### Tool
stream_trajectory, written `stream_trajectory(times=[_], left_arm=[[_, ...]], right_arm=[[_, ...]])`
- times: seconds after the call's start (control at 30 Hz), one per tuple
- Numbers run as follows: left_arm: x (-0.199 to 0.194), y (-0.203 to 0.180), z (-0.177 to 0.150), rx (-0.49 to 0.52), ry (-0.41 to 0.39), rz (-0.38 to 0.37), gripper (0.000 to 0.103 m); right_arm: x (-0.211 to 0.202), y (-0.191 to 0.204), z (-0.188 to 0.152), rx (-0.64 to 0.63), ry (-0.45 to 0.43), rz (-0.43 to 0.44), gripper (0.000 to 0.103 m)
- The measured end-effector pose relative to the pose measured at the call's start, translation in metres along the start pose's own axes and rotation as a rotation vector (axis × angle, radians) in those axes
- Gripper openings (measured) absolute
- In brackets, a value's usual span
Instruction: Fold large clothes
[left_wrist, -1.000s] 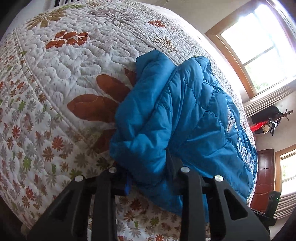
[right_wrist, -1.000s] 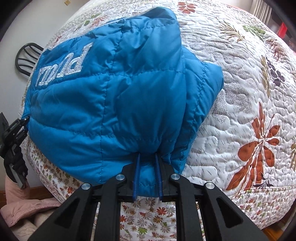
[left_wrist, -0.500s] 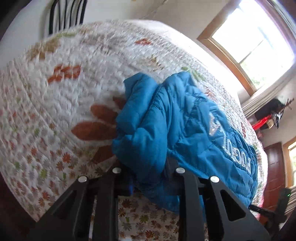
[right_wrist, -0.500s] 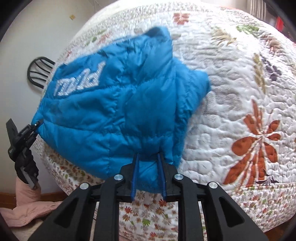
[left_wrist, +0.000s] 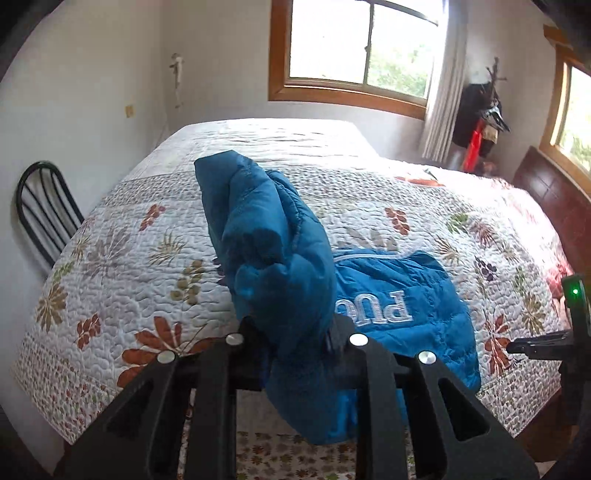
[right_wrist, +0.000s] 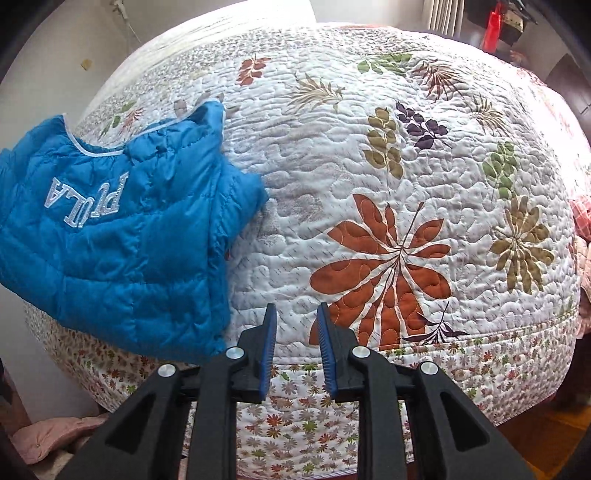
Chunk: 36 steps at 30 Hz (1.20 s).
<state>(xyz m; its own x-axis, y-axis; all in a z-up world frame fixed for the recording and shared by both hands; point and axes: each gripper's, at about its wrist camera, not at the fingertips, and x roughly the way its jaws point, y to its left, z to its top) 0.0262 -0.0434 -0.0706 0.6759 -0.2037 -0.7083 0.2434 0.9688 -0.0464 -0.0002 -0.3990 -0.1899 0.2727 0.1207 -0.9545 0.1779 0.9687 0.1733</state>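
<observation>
A blue quilted puffer jacket (left_wrist: 406, 302) with white lettering lies on the floral quilted bed (left_wrist: 147, 258). My left gripper (left_wrist: 297, 347) is shut on a bunched part of the jacket and holds it raised above the bed's near edge. In the right wrist view the jacket (right_wrist: 122, 229) lies at the left, its lower edge hanging over the bed's side. My right gripper (right_wrist: 297, 354) is open and empty, just right of the jacket, above the bed (right_wrist: 369, 184) edge.
A black metal chair (left_wrist: 44, 210) stands left of the bed by the wall. A dark wooden headboard (left_wrist: 554, 192) is at the right. A pink garment (right_wrist: 48, 439) lies on the floor at the lower left. The right gripper's body (left_wrist: 554, 343) shows at the right edge.
My right gripper has let go of the jacket and opened, moving to the right of it. My left gripper has lifted its held part up, and its view has tilted up to the room.
</observation>
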Motion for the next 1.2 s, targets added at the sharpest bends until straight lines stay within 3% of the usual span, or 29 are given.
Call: stream_trajectory(times=[0.47, 0.73, 1.2], left_arm=[[0.077, -0.115, -0.035, 0.252, 0.174, -0.084, 0.024], [0.099, -0.123, -0.053, 0.268, 0.216, -0.109, 0.026], [0.1, -0.12, -0.05, 0.243, 0.237, -0.123, 0.029]], right_arm=[[0.044, -0.002, 0.003, 0.009, 0.101, -0.002, 0.023], [0.073, -0.003, 0.002, 0.012, 0.148, -0.003, 0.023], [0.067, 0.0, 0.014, 0.009, 0.142, -0.018, 0.023]])
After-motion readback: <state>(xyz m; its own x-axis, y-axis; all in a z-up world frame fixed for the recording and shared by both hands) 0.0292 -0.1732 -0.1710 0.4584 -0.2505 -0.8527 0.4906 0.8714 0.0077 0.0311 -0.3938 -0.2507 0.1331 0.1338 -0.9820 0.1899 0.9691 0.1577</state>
